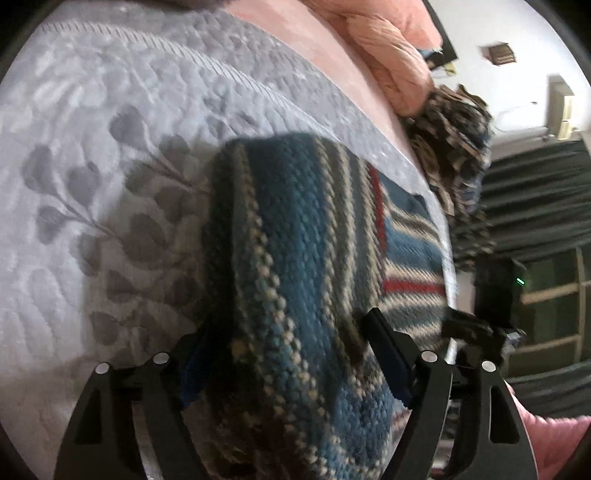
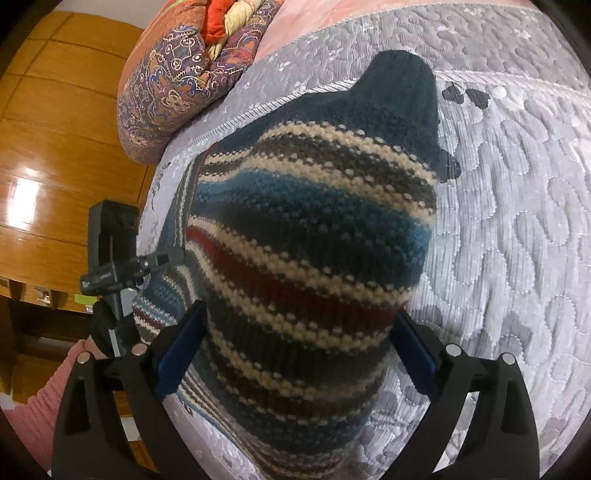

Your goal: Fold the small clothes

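I see a bed covered by a grey quilted bedspread (image 2: 517, 229) with stitched leaf and petal shapes, some leaves darker grey. Pink sheet (image 1: 325, 51) shows past its edge, a pink rolled blanket (image 1: 388, 55) lying on it. A paisley quilt bundle (image 2: 173, 85) in purple and orange sits at the bed's far end, red and cream fabric tucked in it. Beside the bed, glossy wooden panelling (image 2: 55, 147) with a bright light reflection. On the other side I see a white wall (image 1: 517, 29), dark pleated curtains (image 1: 535, 192) and open shelving (image 1: 554, 302)
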Available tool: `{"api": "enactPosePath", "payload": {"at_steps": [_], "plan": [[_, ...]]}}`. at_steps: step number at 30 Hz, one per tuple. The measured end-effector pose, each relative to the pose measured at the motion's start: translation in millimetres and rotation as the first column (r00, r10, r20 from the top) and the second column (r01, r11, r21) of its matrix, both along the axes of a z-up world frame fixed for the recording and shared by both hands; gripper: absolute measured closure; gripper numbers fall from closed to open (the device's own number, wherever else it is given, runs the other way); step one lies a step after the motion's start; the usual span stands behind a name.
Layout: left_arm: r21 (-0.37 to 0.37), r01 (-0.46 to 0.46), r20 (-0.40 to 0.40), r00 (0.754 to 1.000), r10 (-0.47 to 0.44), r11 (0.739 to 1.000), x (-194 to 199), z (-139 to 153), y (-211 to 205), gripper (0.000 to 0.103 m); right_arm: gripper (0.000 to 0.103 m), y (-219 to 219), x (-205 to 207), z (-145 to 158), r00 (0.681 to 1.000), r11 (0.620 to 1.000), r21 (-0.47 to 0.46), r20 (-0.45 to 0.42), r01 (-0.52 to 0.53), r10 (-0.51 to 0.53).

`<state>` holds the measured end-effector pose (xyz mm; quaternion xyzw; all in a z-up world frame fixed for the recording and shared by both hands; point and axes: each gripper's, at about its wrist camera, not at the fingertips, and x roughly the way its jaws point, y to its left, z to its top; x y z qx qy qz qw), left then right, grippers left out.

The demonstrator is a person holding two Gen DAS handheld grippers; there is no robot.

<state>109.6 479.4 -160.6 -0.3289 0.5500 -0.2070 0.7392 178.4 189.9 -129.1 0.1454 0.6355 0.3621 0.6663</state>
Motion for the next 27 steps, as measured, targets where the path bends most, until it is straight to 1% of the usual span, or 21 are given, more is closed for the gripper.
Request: {"api": "enactPosePath", "payload": {"at_steps": [4, 6, 7, 8, 9, 10, 12, 14, 17, 20, 24, 27], "plan": [[0.012, 0.013, -0.015, 1.0, -0.013, 1.0, 4, -2, -3, 0.023, 0.007, 3, 0, -2, 1.0, 1.0, 0.008, 0.009, 0.006, -0.006], [0.027, 0.017, -0.018, 1.0, -0.016, 0.999, 6, -2, -5, 0.024, 0.011, 3, -1, -1, 1.0, 1.0, 0.015, 0.016, 0.006, -0.006], [0.029, 0.019, -0.016, 1.0, -0.018, 0.999, 5, -1, -6, 0.03, 0.014, 1, -1, -1, 1.0, 1.0, 0.02, 0.013, 0.009, -0.01], [0.016, 0.016, -0.017, 1.0, -0.016, 1.0, 4, -1, -5, 0.037, 0.022, -1, -1, 0, 1.0, 1.0, 0.025, 0.009, 0.011, -0.012], [0.003, 0.013, -0.02, 1.0, -0.013, 1.0, 3, -1, -5, 0.041, 0.029, -3, 0, 1, 1.0, 0.999, 0.032, 0.005, 0.013, -0.013], [-0.011, 0.007, -0.021, 1.0, -0.007, 1.0, 3, -1, -4, 0.045, 0.032, -6, 0, 2, 1.0, 0.999, 0.043, -0.001, 0.018, -0.018], [-0.039, -0.011, -0.017, 1.0, 0.01, 0.999, 0, -2, -4, 0.049, 0.042, -10, 0, 4, 0.999, 0.998, 0.064, -0.021, 0.03, -0.028], [-0.057, -0.022, -0.008, 1.0, 0.021, 0.998, -4, -3, -3, 0.052, 0.046, -11, -1, 7, 0.999, 0.997, 0.073, -0.024, 0.034, -0.032], [-0.085, -0.044, 0.011, 0.999, 0.045, 0.995, -10, 1, -2, 0.056, 0.05, -14, -4, 18, 0.999, 0.994, 0.101, -0.022, 0.034, -0.032], [-0.129, -0.054, 0.032, 0.998, 0.058, 0.99, -17, 9, -4, 0.059, 0.052, -19, -6, 30, 0.999, 0.99, 0.136, -0.025, 0.031, -0.028], [-0.151, -0.021, 0.061, 0.998, 0.031, 0.988, -30, 30, -31, 0.062, 0.053, -38, -15, 56, 0.999, 0.984, 0.179, -0.027, 0.022, -0.017], [-0.165, 0.007, 0.078, 0.997, 0.006, 0.986, -43, 43, -57, 0.063, 0.053, -58, -26, 72, 1.0, 0.985, 0.172, -0.022, 0.011, -0.008]]}}
